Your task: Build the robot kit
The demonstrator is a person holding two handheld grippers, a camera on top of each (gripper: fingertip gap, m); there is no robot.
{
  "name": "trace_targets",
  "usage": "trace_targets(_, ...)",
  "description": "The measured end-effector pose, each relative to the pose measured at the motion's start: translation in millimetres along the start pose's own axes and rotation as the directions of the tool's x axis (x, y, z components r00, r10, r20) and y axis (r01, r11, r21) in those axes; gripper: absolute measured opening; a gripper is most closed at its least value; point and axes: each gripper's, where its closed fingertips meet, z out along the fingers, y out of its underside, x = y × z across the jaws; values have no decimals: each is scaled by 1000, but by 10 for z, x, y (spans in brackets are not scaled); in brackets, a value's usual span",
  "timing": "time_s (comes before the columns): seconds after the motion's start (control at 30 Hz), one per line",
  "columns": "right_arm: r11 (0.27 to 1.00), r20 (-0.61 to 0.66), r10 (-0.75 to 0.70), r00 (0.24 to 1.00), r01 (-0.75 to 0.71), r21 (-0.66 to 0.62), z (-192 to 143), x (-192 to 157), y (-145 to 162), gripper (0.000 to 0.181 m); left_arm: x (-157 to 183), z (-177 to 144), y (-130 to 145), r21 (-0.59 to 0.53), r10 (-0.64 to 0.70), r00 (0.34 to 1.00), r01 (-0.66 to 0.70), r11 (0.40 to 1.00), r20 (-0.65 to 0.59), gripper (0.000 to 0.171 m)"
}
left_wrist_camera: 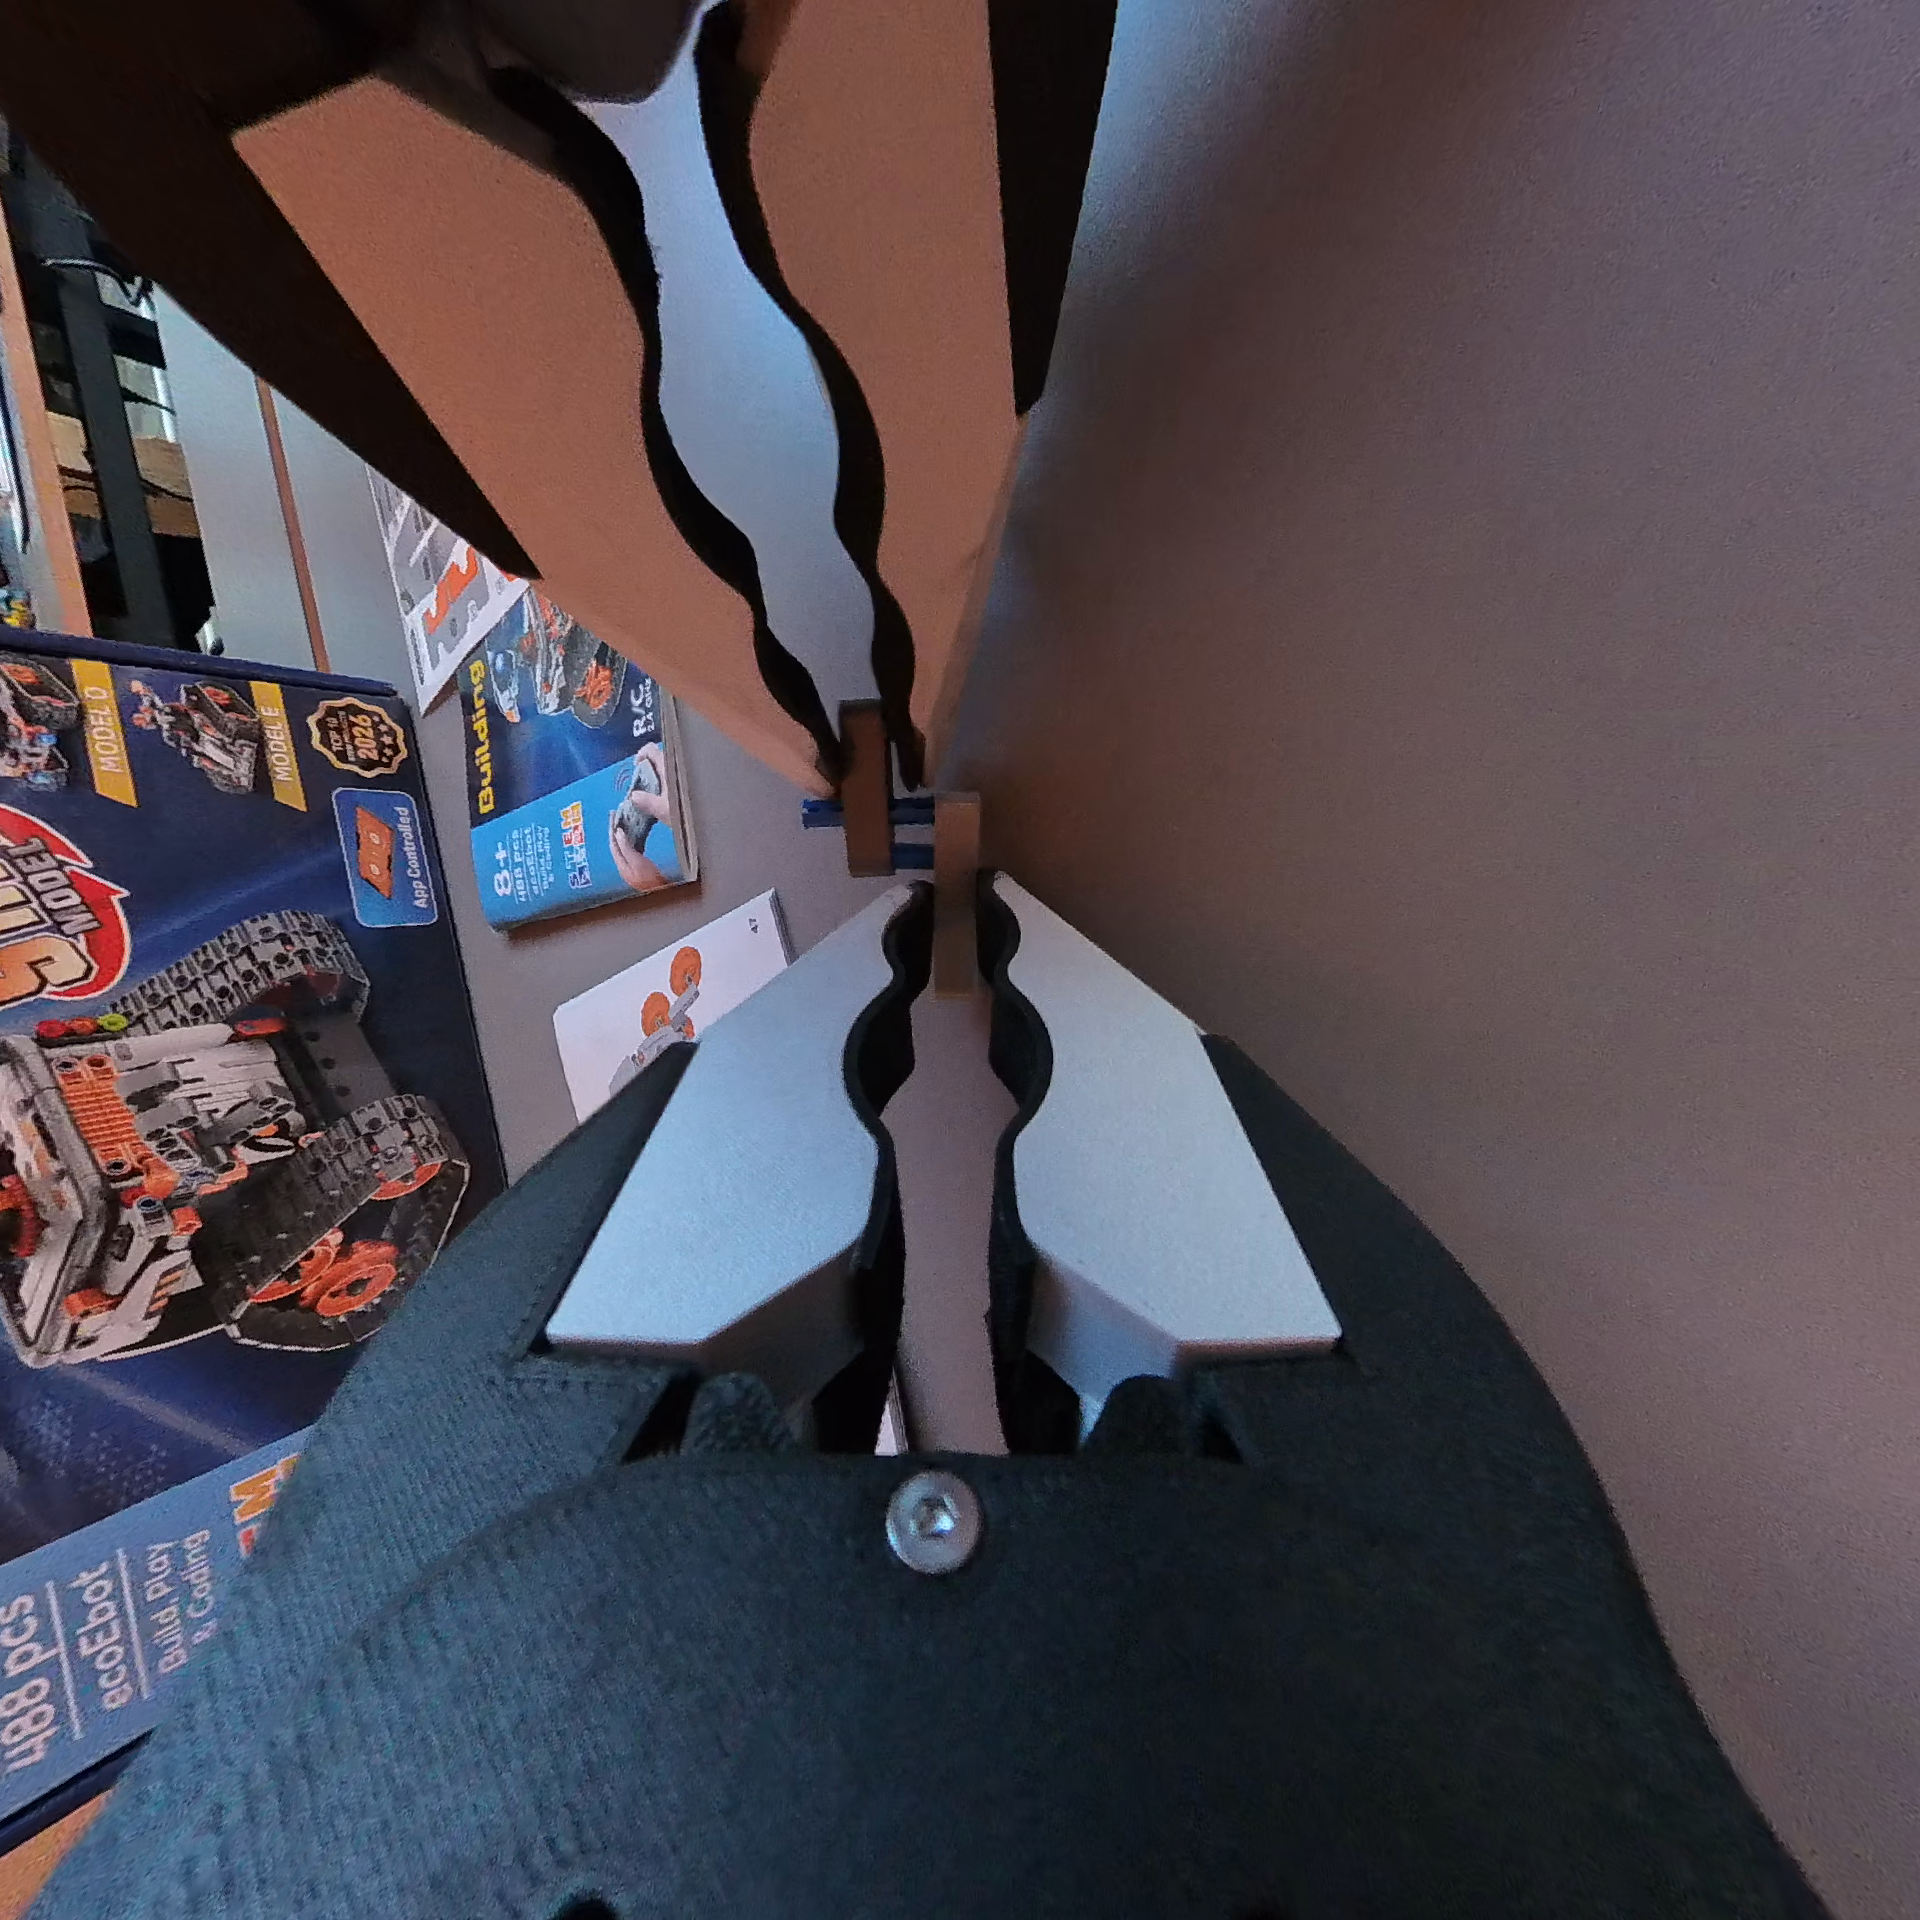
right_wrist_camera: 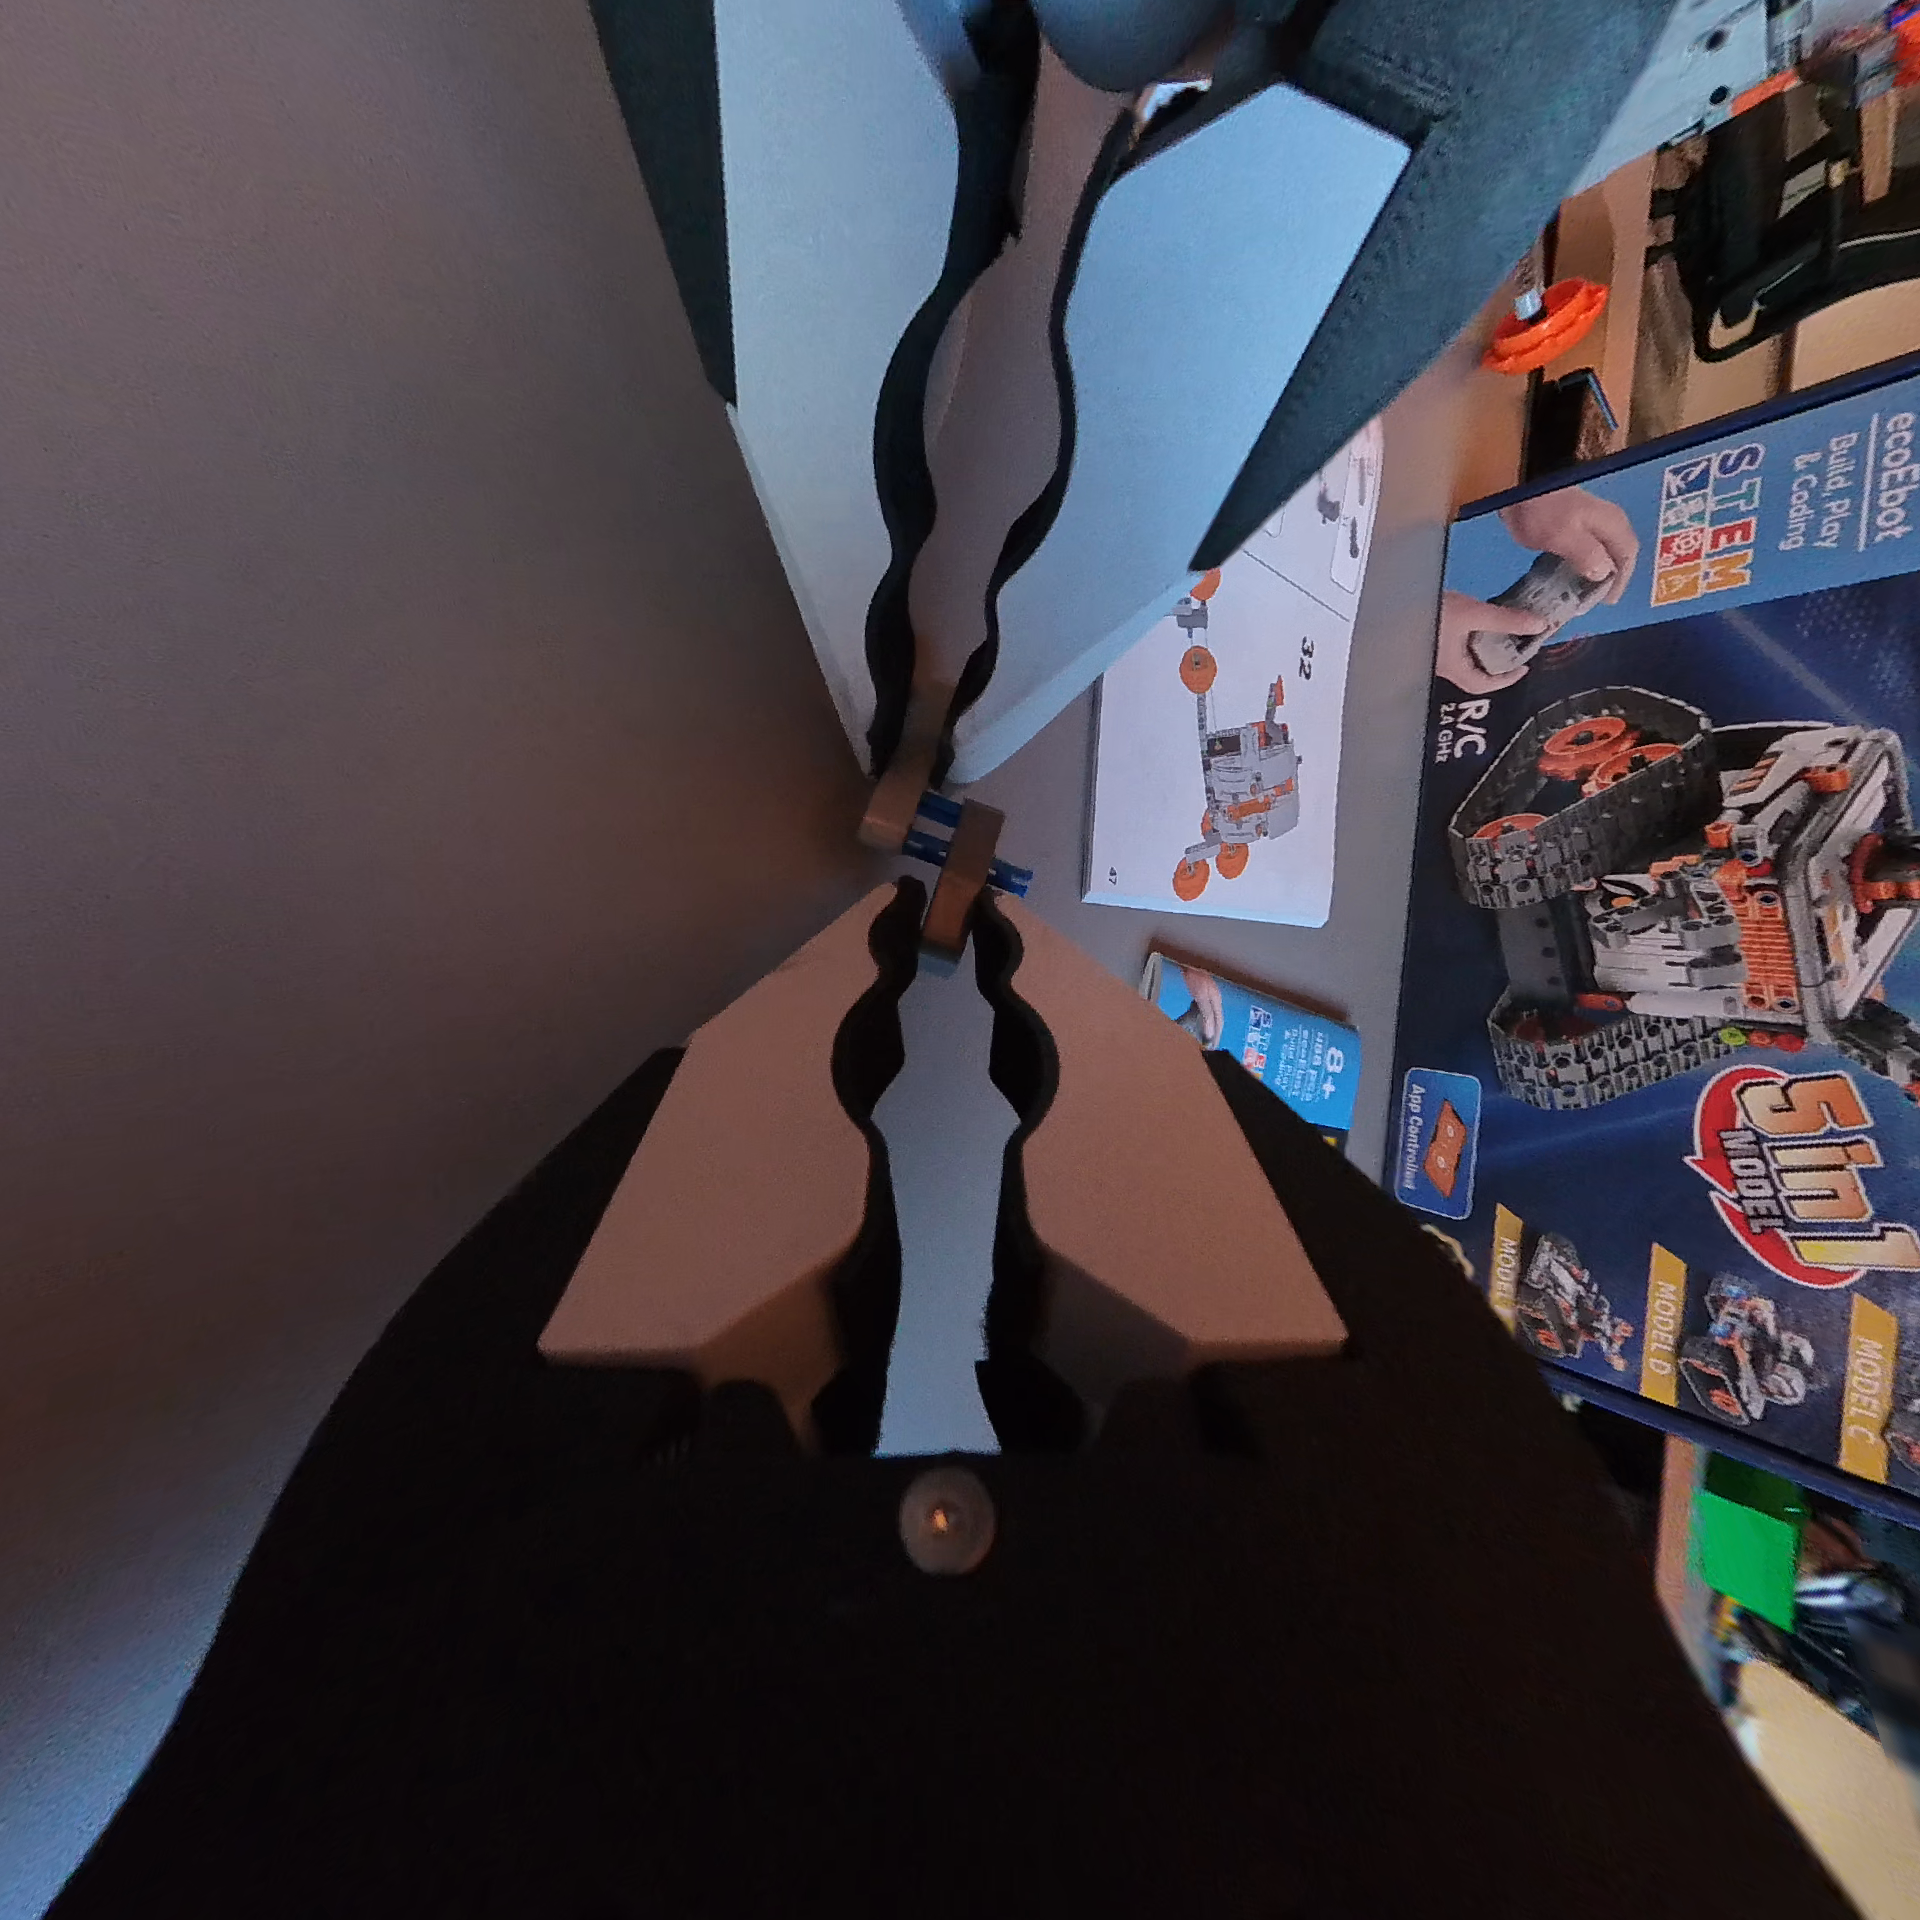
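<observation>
In the left wrist view my left gripper (left_wrist_camera: 956, 914) is shut on a small grey-brown beam (left_wrist_camera: 956, 904) held edge-on. Blue pins (left_wrist_camera: 904, 818) run from it into a second beam (left_wrist_camera: 865, 790), which the right gripper (left_wrist_camera: 871, 764) grips from above. In the right wrist view my right gripper (right_wrist_camera: 948, 914) is shut on its beam (right_wrist_camera: 954, 883). The blue pins (right_wrist_camera: 935, 821) cross to the other beam (right_wrist_camera: 899, 805), held by the left gripper (right_wrist_camera: 909, 764). The two grippers face each other tip to tip above a grey table (left_wrist_camera: 1455, 727).
A large blue toy-kit box (left_wrist_camera: 187, 1039) lies flat on the table; it also shows in the right wrist view (right_wrist_camera: 1683, 935). A blue booklet (left_wrist_camera: 577, 790), an open instruction sheet (right_wrist_camera: 1216, 758) and another sheet (left_wrist_camera: 447, 582) lie near it. An orange wheel part (right_wrist_camera: 1543, 327) sits farther off. My left and right fingertips are right by each other.
</observation>
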Motion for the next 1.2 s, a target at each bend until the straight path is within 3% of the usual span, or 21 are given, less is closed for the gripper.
trace_targets(0.17,998,9,58,998,-58,-2,30,8,24,9,-8,7,3,34,-118,992,119,992,-32,6)
trace_targets(0.67,994,38,104,994,-104,16,-10,-17,41,8,-17,24,-26,-42,3,998,-1,999,57,5)
trace_targets(1.0,991,86,125,988,-128,35,32,10,39,8,-29,24,-5,13,-106,994,106,994,9,6)
trace_targets(1.2,993,77,116,990,-118,24,27,18,55,7,-101,26,-8,18,-140,989,140,990,52,19)
